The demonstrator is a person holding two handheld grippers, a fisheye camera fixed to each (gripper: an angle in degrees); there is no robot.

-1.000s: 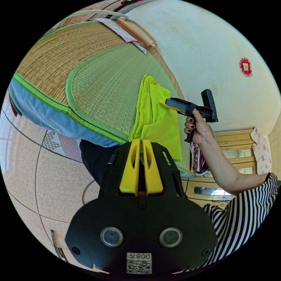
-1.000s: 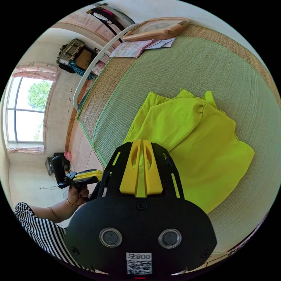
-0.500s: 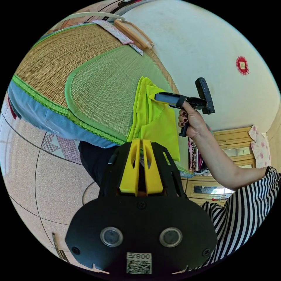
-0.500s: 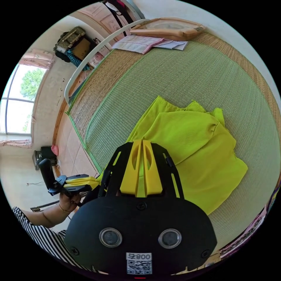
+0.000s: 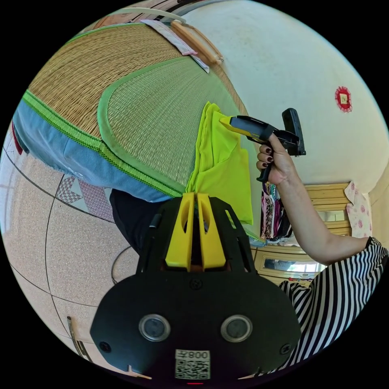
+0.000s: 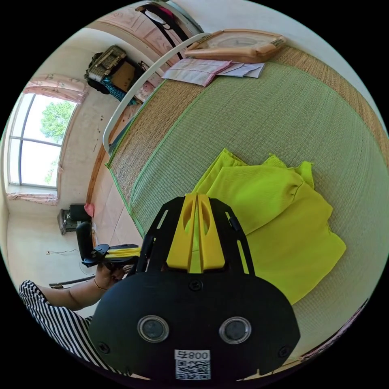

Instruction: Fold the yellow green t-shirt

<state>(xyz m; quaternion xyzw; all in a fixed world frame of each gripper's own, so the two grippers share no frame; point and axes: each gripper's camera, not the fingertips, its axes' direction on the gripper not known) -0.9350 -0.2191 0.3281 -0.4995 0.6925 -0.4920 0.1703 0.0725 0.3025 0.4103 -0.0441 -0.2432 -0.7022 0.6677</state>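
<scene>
Left gripper view: left gripper (image 5: pixel 194 196), yellow jaws pressed together, nothing between them, off the near edge of the bed over the speckled tile floor (image 5: pixel 60 247). Yellow-green t-shirt (image 5: pixel 221 170) lies folded on the green woven straw mat (image 5: pixel 158 117), near the mat's edge closest to the person. Right gripper (image 5: pixel 223 120) is held in a hand (image 5: pixel 275 164), tips at the shirt's far end; can't tell from here whether it pinches cloth. A striped sleeve (image 5: pixel 336 291) shows at the right of the picture.

Right gripper view: right gripper (image 6: pixel 197 197) jaws closed with a sliver of yellow-green fabric showing between them, so it reads as clamped on the yellow-green t-shirt (image 6: pixel 279 227). Shirt sits doubled over on the green woven straw mat (image 6: pixel 263 117), sleeve layers bunched at its far end. Left gripper (image 6: pixel 135 252) sits low at the mat's edge, jaws together. Pink-trimmed papers (image 6: pixel 202 71) and a wooden frame (image 6: pixel 239 42) lie at the far end of the bed.
</scene>
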